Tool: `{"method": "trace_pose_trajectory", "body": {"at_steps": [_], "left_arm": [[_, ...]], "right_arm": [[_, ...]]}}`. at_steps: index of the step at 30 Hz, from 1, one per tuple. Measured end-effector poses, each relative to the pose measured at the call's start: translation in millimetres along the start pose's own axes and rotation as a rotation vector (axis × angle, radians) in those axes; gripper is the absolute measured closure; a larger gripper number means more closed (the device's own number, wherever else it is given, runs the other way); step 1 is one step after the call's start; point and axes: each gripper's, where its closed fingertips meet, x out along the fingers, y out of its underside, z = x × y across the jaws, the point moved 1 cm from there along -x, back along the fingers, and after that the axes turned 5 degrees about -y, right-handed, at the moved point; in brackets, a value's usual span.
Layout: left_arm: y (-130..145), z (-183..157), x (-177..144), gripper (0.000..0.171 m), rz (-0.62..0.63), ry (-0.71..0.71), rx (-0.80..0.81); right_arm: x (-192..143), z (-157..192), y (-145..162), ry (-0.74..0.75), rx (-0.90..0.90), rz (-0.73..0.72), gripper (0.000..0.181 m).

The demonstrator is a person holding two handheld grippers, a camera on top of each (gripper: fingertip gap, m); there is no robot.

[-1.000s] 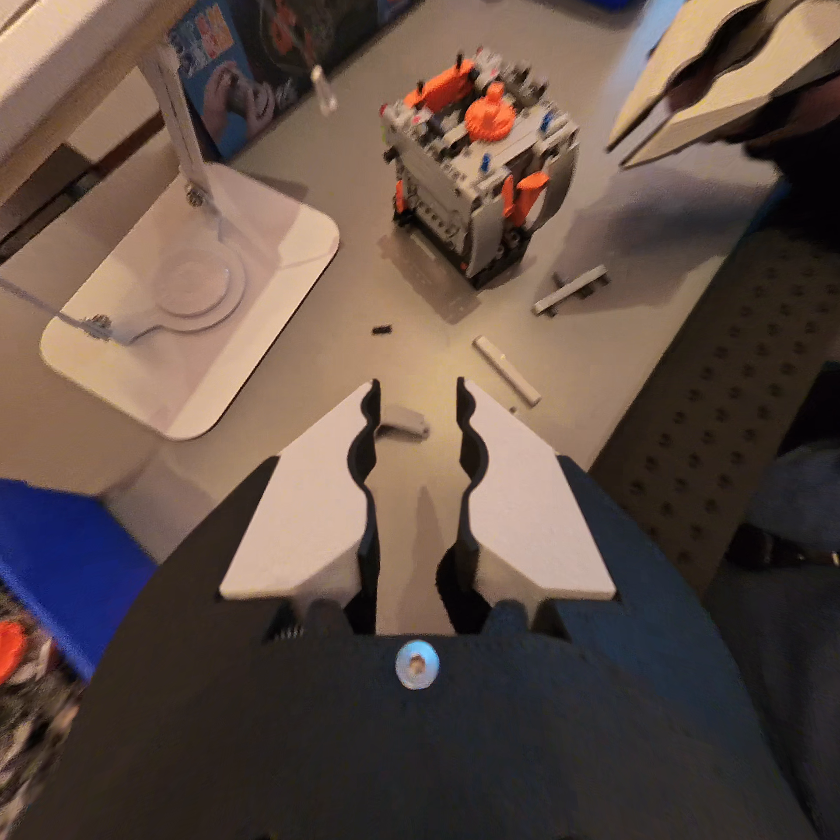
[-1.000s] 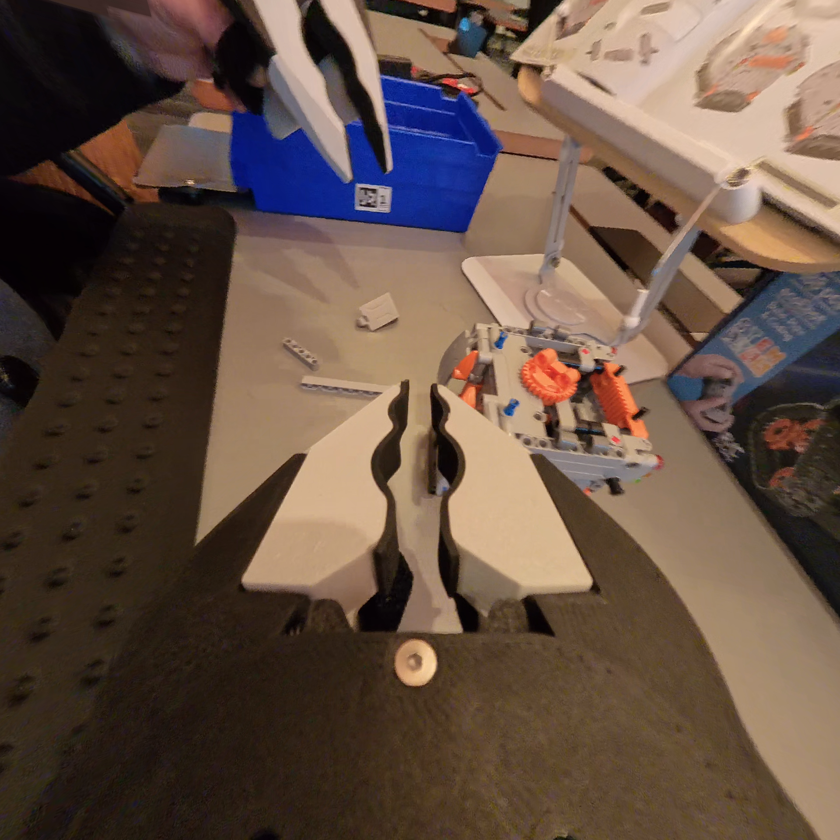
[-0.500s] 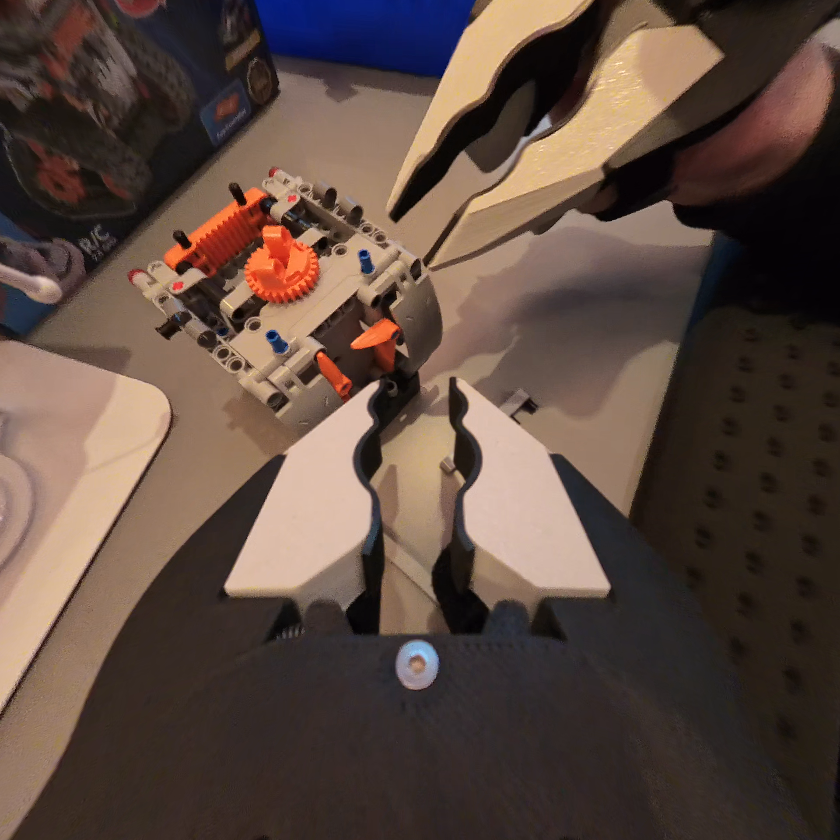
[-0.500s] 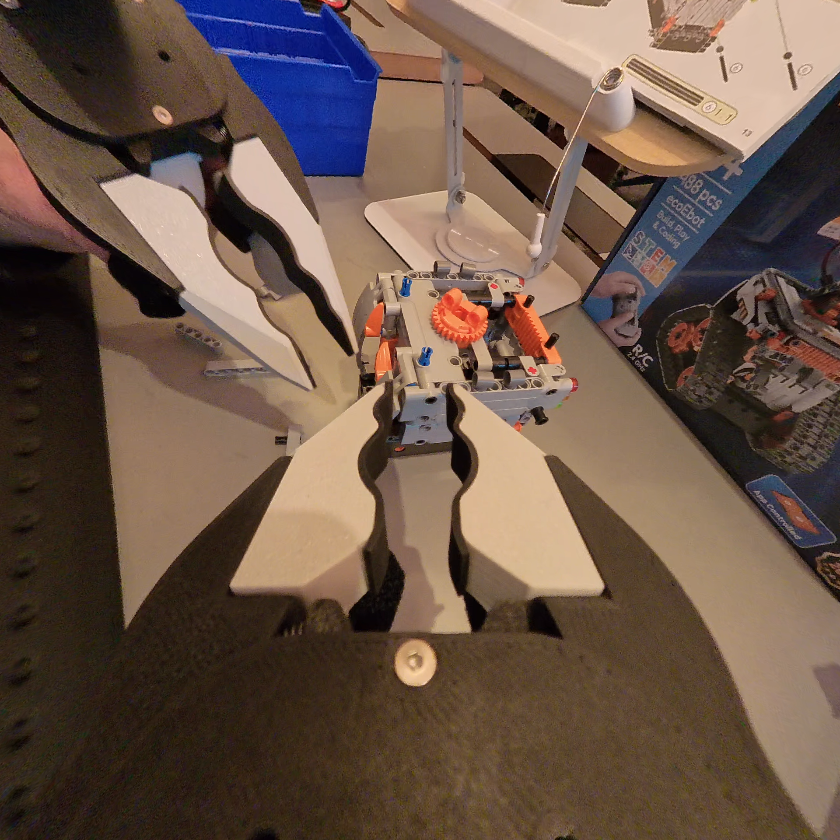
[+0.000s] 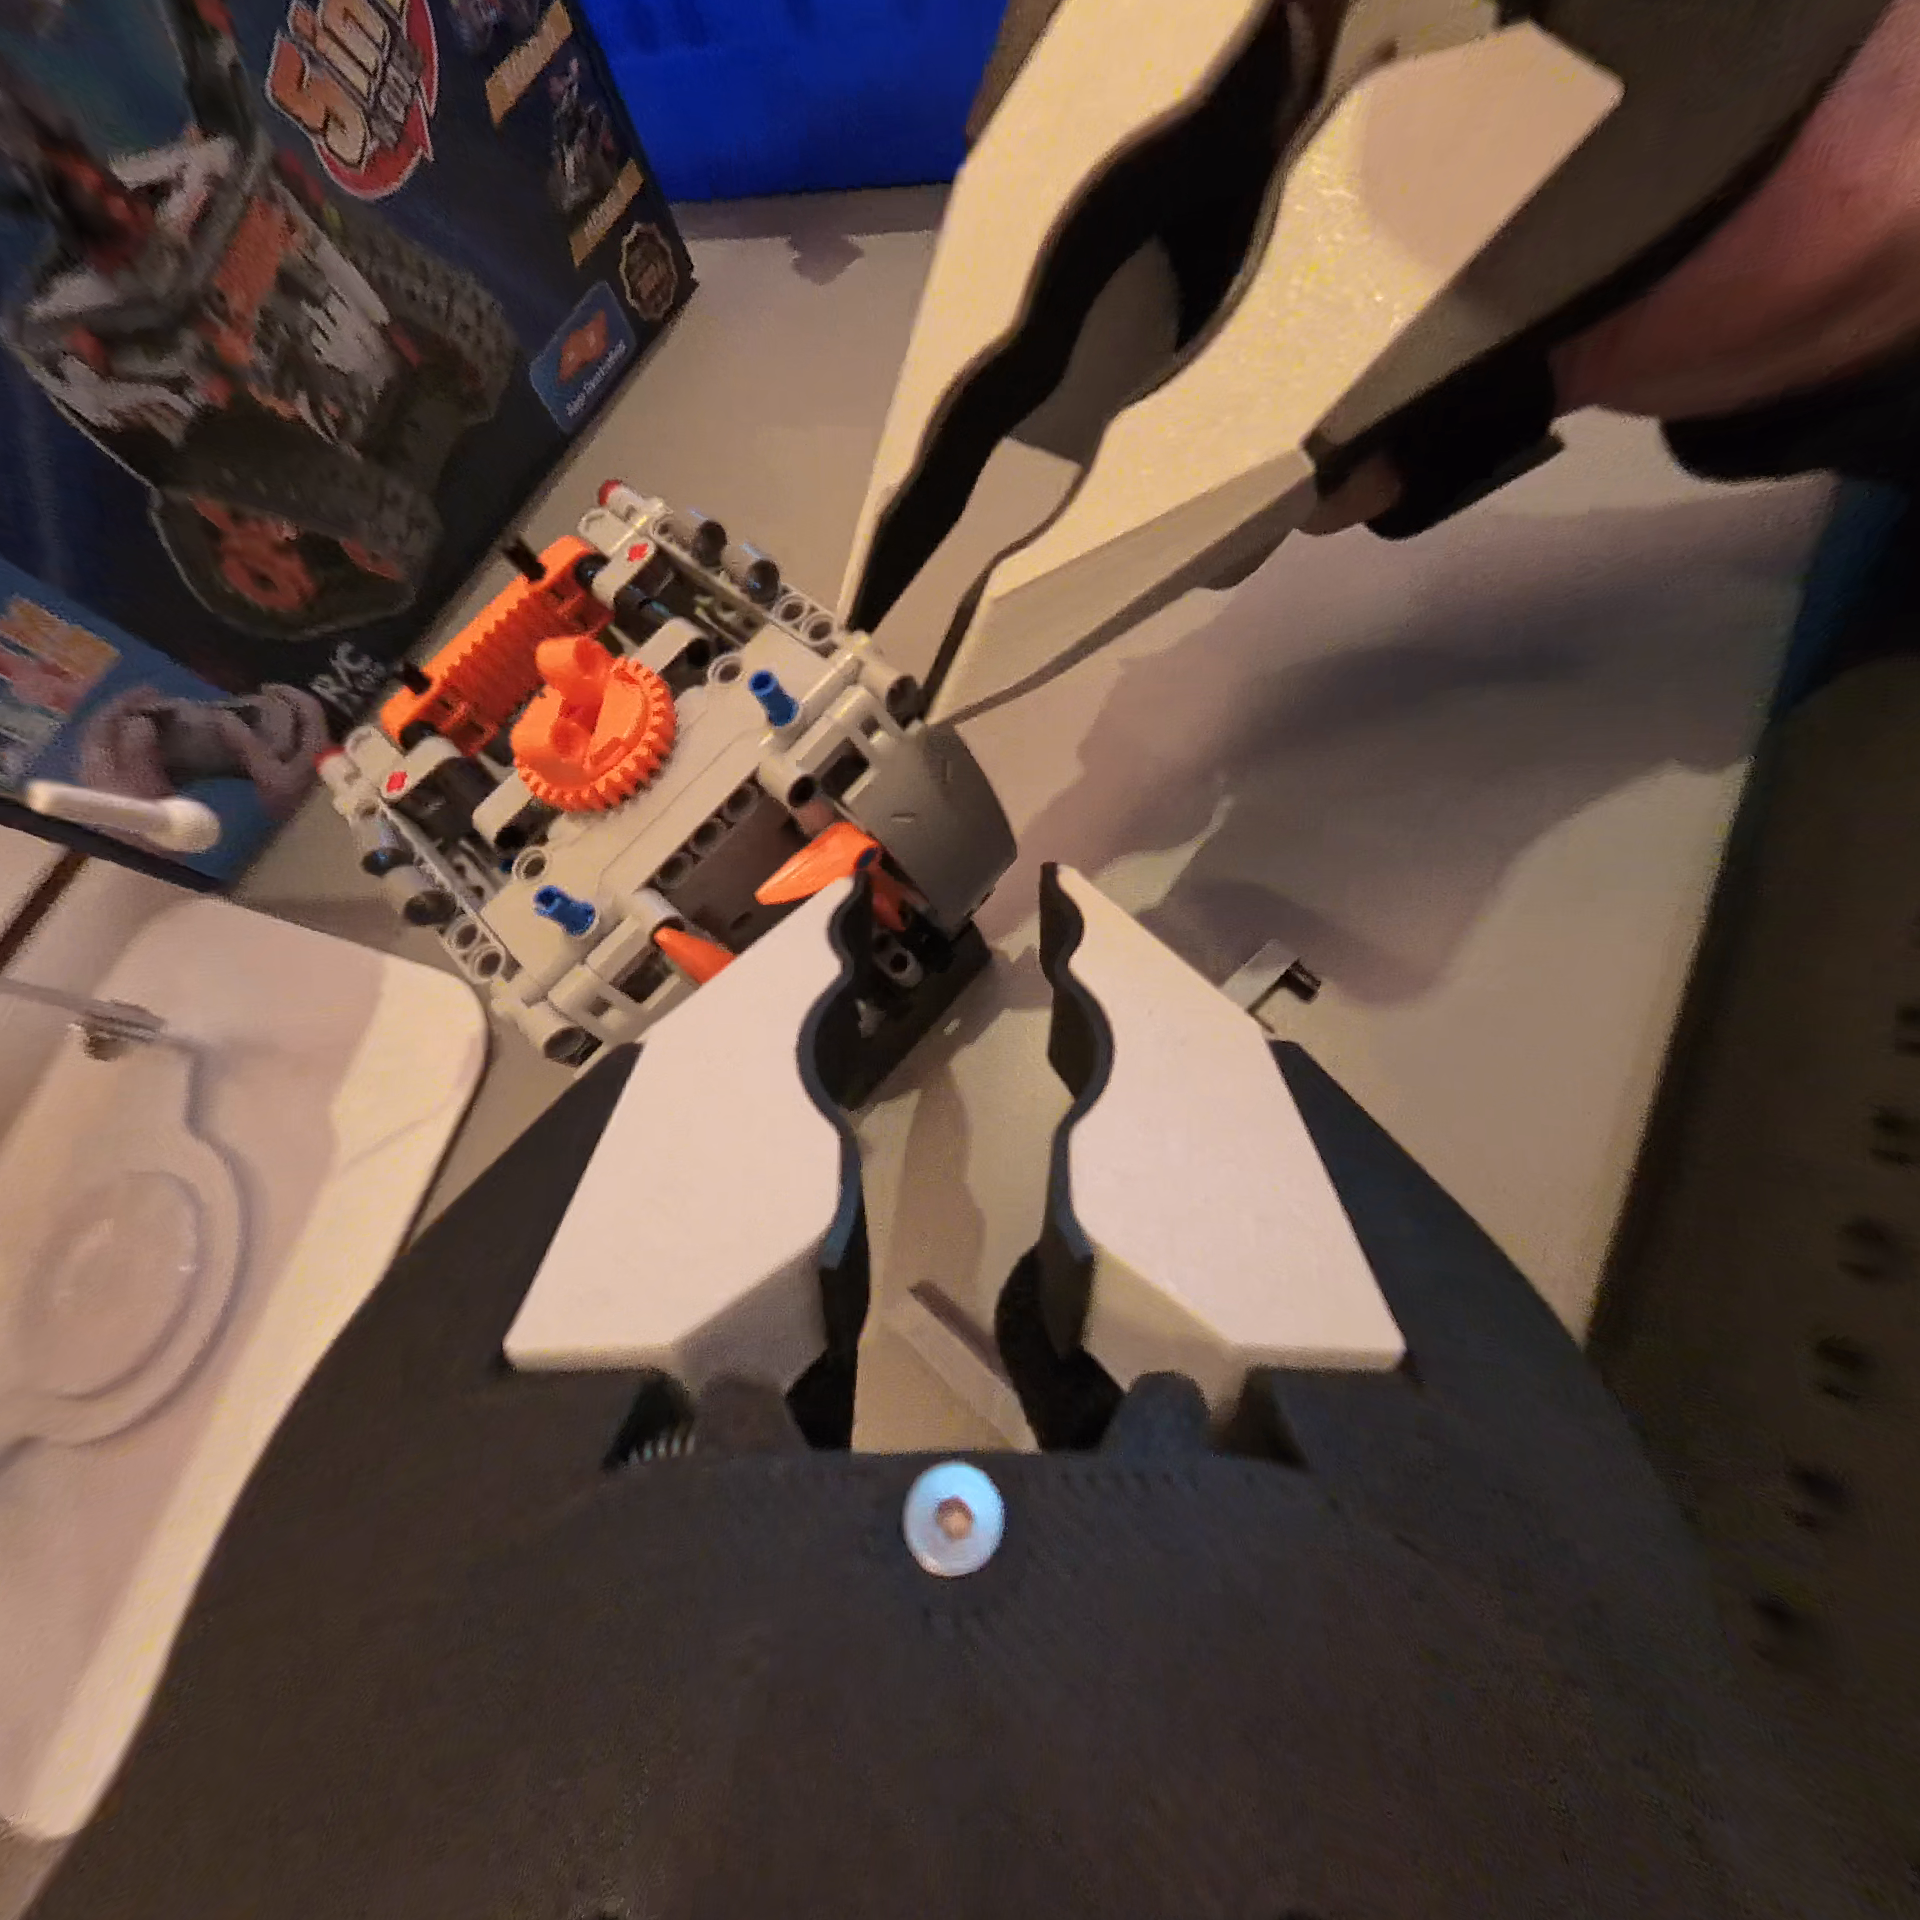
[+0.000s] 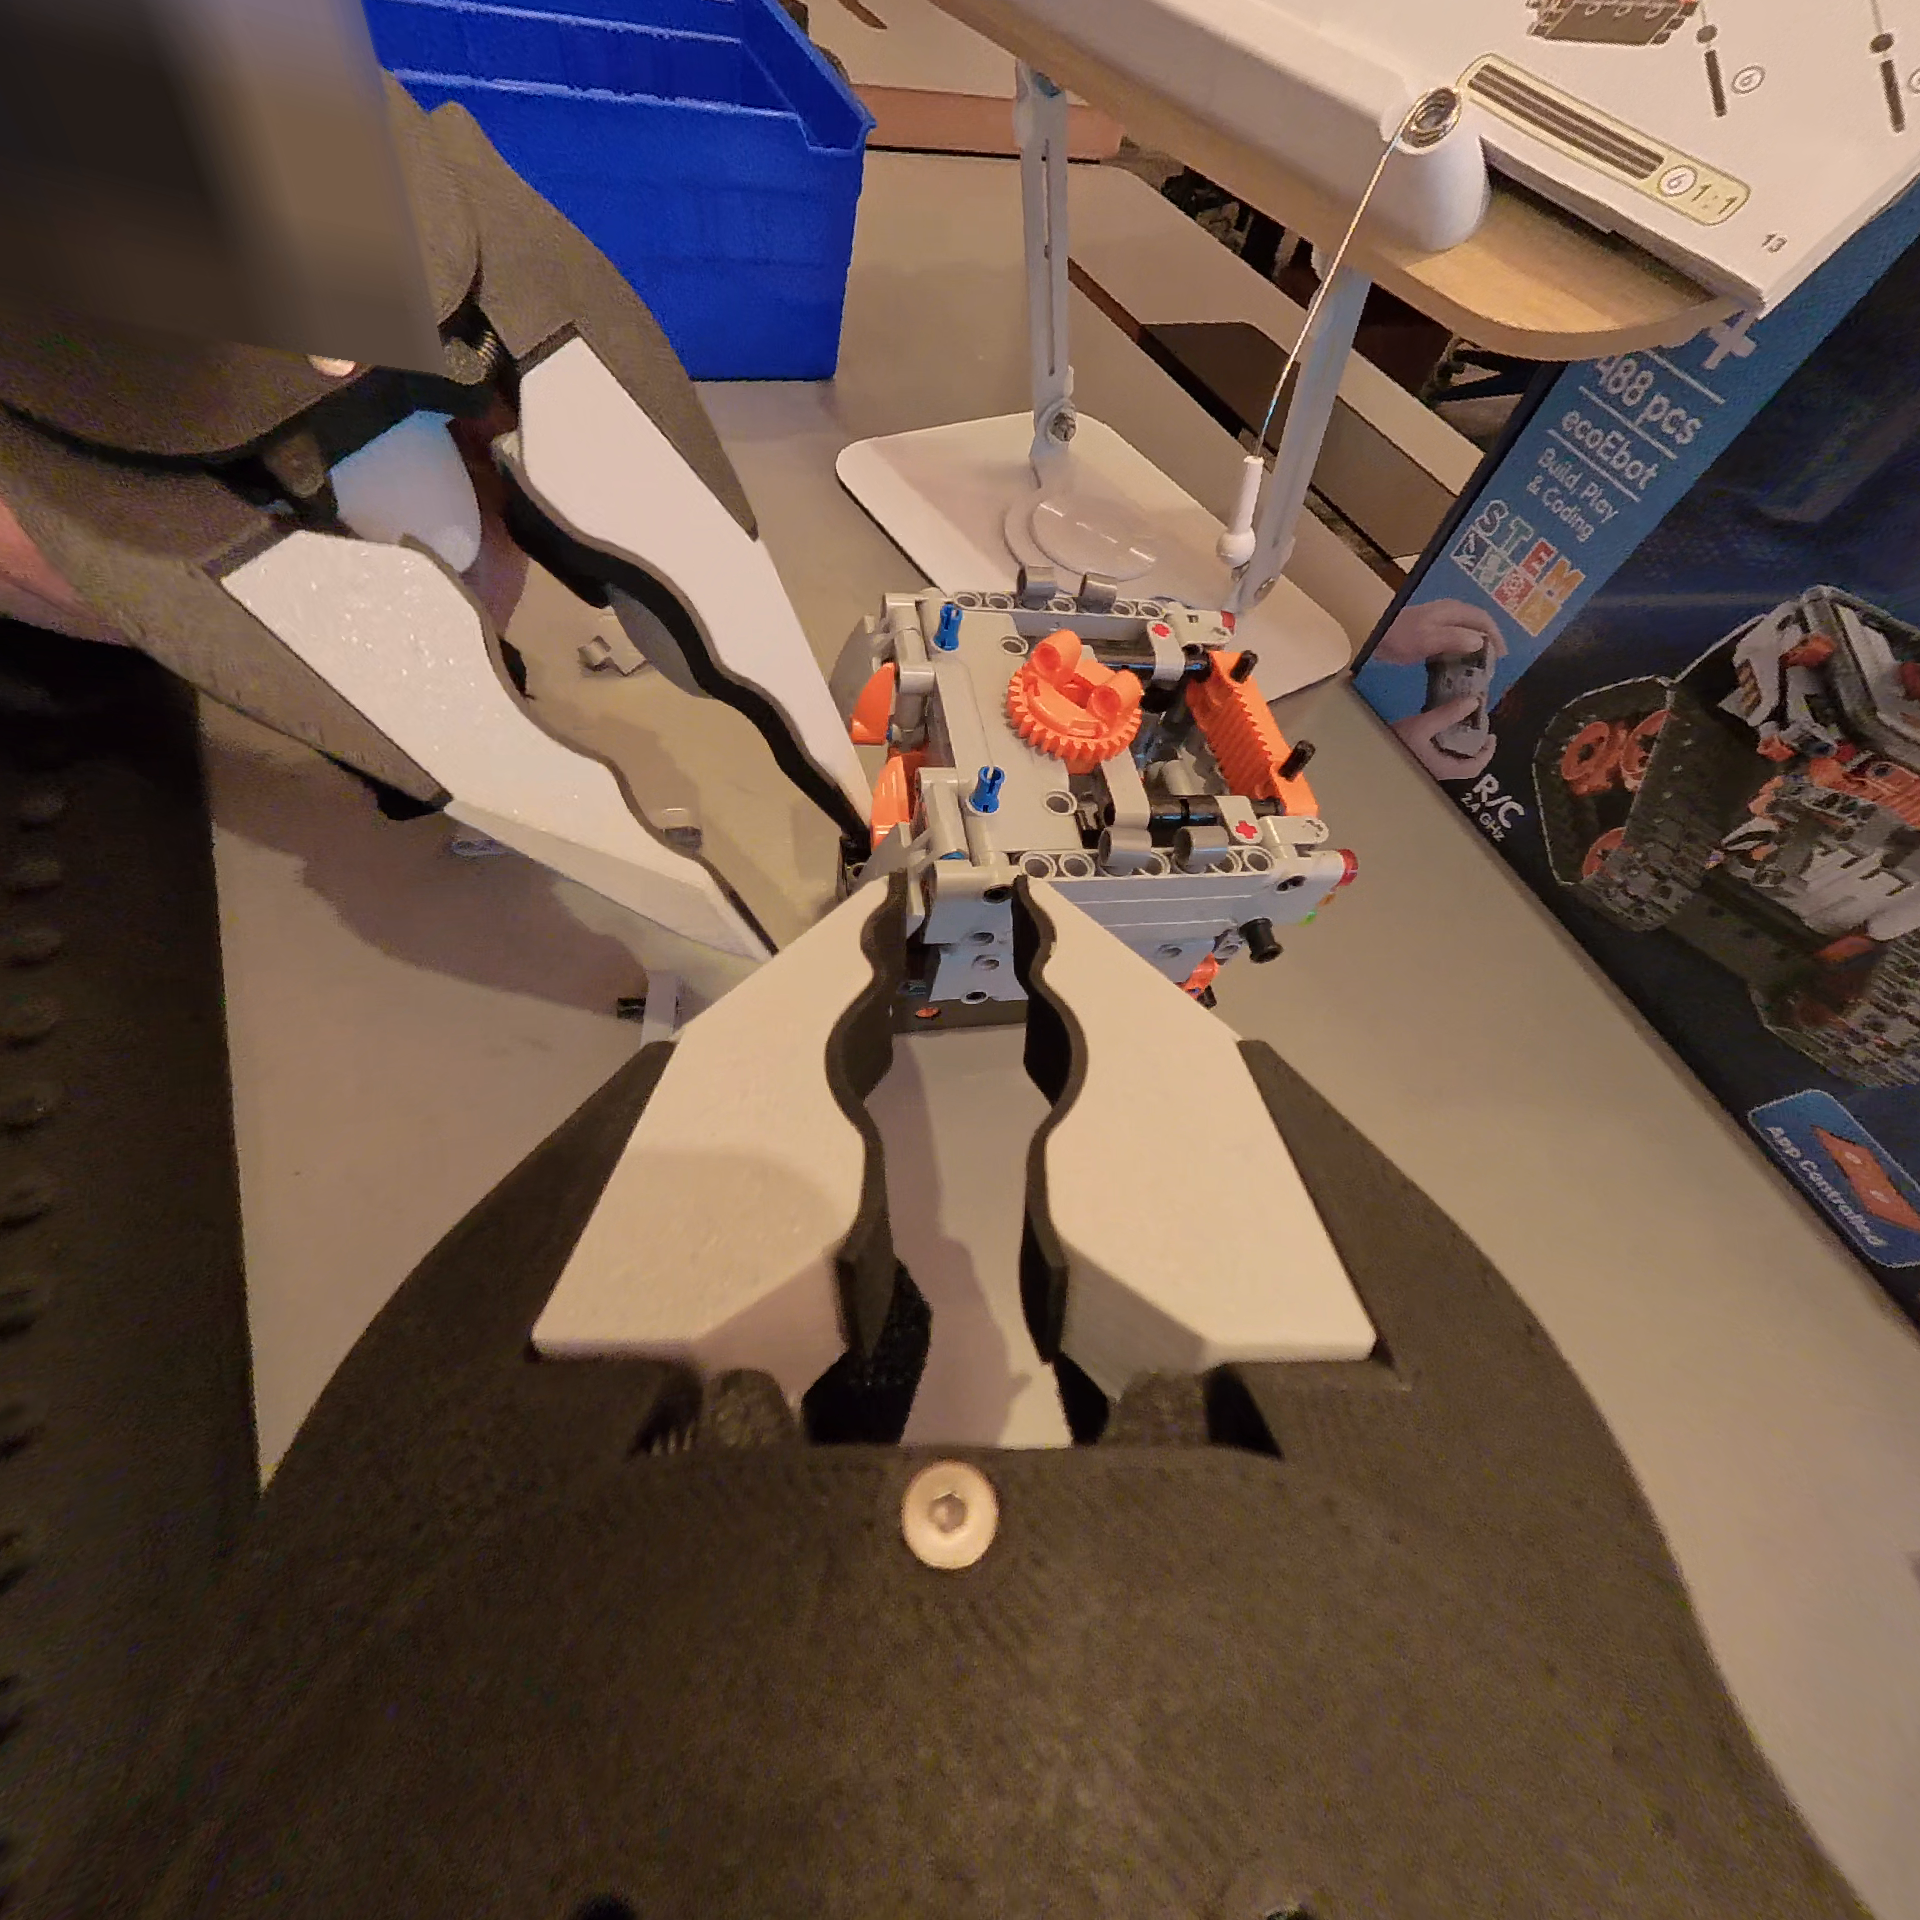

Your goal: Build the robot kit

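Two grippers close on one thing: the boxy grey, black and orange brick-built model [image 6: 1091, 790] standing on the grey matte table [image 6: 1507, 1143], just in front of the white stand base [image 6: 1039, 488].

My right gripper [image 6: 951, 904] has its jaws narrowed round the near lower corner of the model; the tips lie against the grey beam on either side. I judge contact, but I cannot tell whether it clamps firmly. It holds nothing else.

My left gripper [image 5: 945, 894] comes at the rounded dark grey panel on the model's side. Its jaws stand about half open and empty, one tip overlapping the black lower edge, the other clear over bare table. Contact I cannot tell.

I read the two approaches, from adjoining sides, as a bracing hold: one end steadies while the other finds a face.

Materials: hard glossy plastic, beams full of round holes, an orange toothed gear [image 6: 1075, 707] on top beside an orange ribbed block [image 6: 1247, 727], small blue pins [image 6: 985, 790]. My fingers [image 6: 748, 1143] are pale and matte, with wavy black inner pads.

A printed cardboard box [image 6: 1714, 779] stands just beside the model, and a blue plastic bin [image 6: 665, 177] sits beyond. Loose grey pieces [image 6: 660, 1003] lie near the grippers. A studded black mat [image 6: 94, 1039] edges the table.
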Motion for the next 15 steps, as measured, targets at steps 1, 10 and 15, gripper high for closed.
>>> {"method": "trace_pose_trajectory", "body": {"at_steps": [1, 10, 15], "left_arm": [[1.3, 1.4, 1.0, 0.144, 0.013, -0.025, 0.037], [7.9, 8.1, -2.2, 0.128, 0.021, 0.006, -0.213], [8.7, 17.1, -5.0, 0.129, -0.037, 0.05, -0.342]], "right_arm": [[0.4, -0.4, 0.3, -0.001, 0.003, 0.001, 0.165], [4.7, 4.3, -1.7, -0.016, 0.009, -0.007, 0.168], [16.7, 16.1, -6.3, -0.045, -0.017, -0.001, 0.173]]}}
